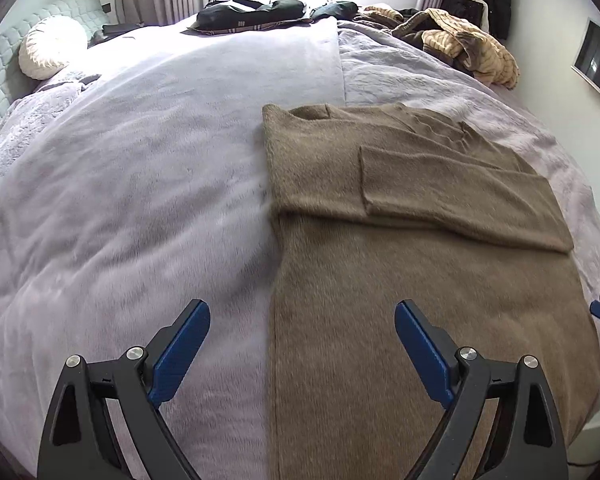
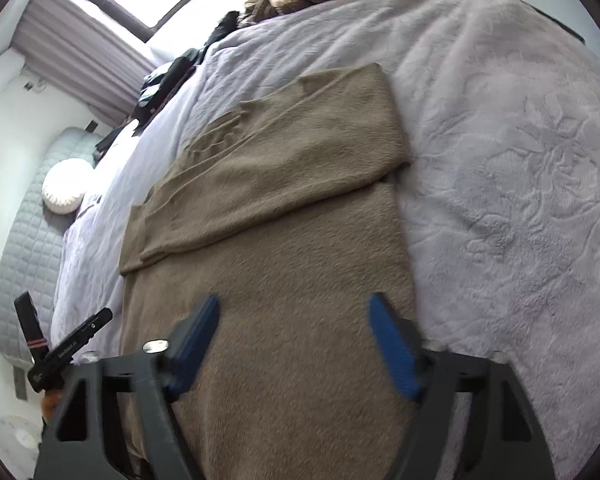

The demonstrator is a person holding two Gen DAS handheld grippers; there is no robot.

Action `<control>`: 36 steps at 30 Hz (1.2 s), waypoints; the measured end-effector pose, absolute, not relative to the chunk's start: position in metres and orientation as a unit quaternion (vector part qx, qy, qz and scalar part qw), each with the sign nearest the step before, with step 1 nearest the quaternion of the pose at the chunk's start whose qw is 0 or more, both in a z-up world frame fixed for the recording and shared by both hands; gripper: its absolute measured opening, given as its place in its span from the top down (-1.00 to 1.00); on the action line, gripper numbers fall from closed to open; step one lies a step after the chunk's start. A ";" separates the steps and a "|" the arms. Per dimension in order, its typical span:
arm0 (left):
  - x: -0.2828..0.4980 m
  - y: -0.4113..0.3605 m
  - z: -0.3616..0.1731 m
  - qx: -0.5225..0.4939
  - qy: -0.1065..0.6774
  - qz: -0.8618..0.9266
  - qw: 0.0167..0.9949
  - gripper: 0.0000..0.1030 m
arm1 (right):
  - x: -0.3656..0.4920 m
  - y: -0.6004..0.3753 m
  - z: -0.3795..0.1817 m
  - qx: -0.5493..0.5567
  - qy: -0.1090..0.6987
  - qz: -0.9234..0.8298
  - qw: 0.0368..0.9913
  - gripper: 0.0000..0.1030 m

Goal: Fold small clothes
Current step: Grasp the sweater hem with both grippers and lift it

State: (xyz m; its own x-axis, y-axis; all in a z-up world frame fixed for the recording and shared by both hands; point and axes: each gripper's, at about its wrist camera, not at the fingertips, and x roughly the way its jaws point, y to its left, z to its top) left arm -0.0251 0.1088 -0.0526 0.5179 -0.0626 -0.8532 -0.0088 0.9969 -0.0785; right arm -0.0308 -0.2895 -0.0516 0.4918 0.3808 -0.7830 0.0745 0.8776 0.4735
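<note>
A brown sweater (image 1: 380,280) lies flat on the bed (image 1: 140,200), long axis running 6 to 12 o'clock, neckline at 12. Left tool (image 1: 302,320) and right tool (image 2: 294,312) hover wide open, empty.

The sweater (image 1: 400,280) lies flat on the bed (image 1: 140,200), 1 sleeve (image 1: 460,196) folded across it; heaped clothes (image 1: 460,48) lie behind.

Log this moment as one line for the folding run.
stage: sleeves folded in | brown sweater: flat on bed | left gripper: open, empty | right gripper: open, empty, above sweater
</note>
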 end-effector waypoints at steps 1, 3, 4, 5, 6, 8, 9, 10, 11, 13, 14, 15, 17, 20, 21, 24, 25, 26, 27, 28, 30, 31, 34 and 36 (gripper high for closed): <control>-0.028 0.108 -0.053 -0.035 0.492 -0.015 0.870 -0.82 | -0.034 -0.287 -0.050 0.226 0.495 0.096 0.834 -0.58; -0.034 0.109 -0.054 -0.034 0.493 -0.015 0.869 -0.82 | -0.040 -0.283 -0.046 0.224 0.491 0.103 0.836 -0.58; -0.037 0.109 -0.054 -0.034 0.493 -0.015 0.869 -0.82 | -0.042 -0.282 -0.045 0.224 0.489 0.106 0.836 -0.59; -0.042 0.110 -0.054 -0.033 0.494 -0.014 0.869 -0.82 | -0.046 -0.282 -0.044 0.227 0.486 0.111 0.837 -0.68; -0.045 0.111 -0.054 -0.033 0.494 -0.014 0.869 -0.82 | -0.049 -0.281 -0.044 0.231 0.483 0.115 0.837 -0.73; -0.051 0.112 -0.054 -0.031 0.492 -0.011 0.870 -0.82 | -0.055 -0.281 -0.045 0.247 0.479 0.128 0.833 -0.75; -0.054 0.113 -0.055 -0.032 0.491 -0.011 0.870 -0.82 | -0.059 -0.280 -0.045 0.254 0.478 0.132 0.830 -0.75; -0.057 0.114 -0.056 -0.034 0.492 -0.013 0.870 -0.82 | -0.062 -0.280 -0.047 0.262 0.477 0.137 0.828 -0.75; -0.061 0.116 -0.057 -0.038 0.494 -0.014 0.868 -0.82 | -0.067 -0.280 -0.049 0.276 0.474 0.145 0.824 -0.75; -0.067 0.120 -0.060 -0.049 0.498 -0.022 0.865 -0.82 | -0.073 -0.279 -0.052 0.289 0.472 0.155 0.818 -0.76; -0.071 0.122 -0.061 -0.056 0.498 -0.029 0.865 -0.82 | -0.078 -0.277 -0.054 0.294 0.472 0.163 0.815 -0.76; -0.077 0.124 -0.062 -0.063 0.496 -0.034 0.865 -0.82 | -0.081 -0.275 -0.056 0.294 0.473 0.168 0.813 -0.76; -0.090 0.128 -0.063 -0.078 0.491 -0.048 0.866 -0.82 | -0.090 -0.271 -0.057 0.290 0.474 0.178 0.812 -0.76; -0.112 0.133 -0.062 -0.094 0.485 -0.075 0.866 -0.82 | -0.105 -0.263 -0.057 0.265 0.483 0.192 0.812 -0.76; -0.118 0.134 -0.061 -0.095 0.485 -0.085 0.865 -0.82 | -0.112 -0.262 -0.056 0.255 0.483 0.195 0.814 -0.76; -0.143 0.134 -0.060 -0.089 0.490 -0.122 0.859 -0.82 | -0.127 -0.266 -0.054 0.252 0.488 0.208 0.809 -0.76; -0.151 0.134 -0.060 -0.087 0.493 -0.136 0.855 -0.82 | -0.134 -0.270 -0.055 0.263 0.492 0.218 0.801 -0.76; -0.158 0.134 -0.059 -0.088 0.498 -0.152 0.849 -0.82 | -0.139 -0.276 -0.056 0.276 0.493 0.227 0.793 -0.76; -0.166 0.135 -0.059 -0.091 0.504 -0.168 0.842 -0.82 | -0.144 -0.281 -0.058 0.286 0.492 0.235 0.788 -0.76; -0.172 0.135 -0.060 -0.096 0.511 -0.182 0.835 -0.82 | -0.148 -0.285 -0.060 0.289 0.491 0.238 0.786 -0.76; -0.185 0.135 -0.064 -0.112 0.526 -0.209 0.817 -0.82 | -0.163 -0.294 -0.067 0.292 0.494 0.244 0.782 -0.76; -0.191 0.135 -0.066 -0.119 0.534 -0.219 0.808 -0.82 | -0.169 -0.296 -0.072 0.292 0.499 0.251 0.776 -0.76; -0.202 0.130 -0.079 -0.141 0.557 -0.244 0.781 -0.82 | -0.182 -0.298 -0.093 0.289 0.522 0.263 0.759 -0.76; -0.204 0.126 -0.090 -0.153 0.572 -0.249 0.766 -0.82 | -0.189 -0.295 -0.108 0.274 0.536 0.261 0.755 -0.76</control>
State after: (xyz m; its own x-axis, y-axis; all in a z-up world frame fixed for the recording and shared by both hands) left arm -0.2042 0.1257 -0.0900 0.2209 -0.5570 -0.8006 0.2077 0.8289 -0.5194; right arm -0.1891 -0.2947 -0.1075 0.2890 0.6876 -0.6661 -0.0996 0.7136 0.6934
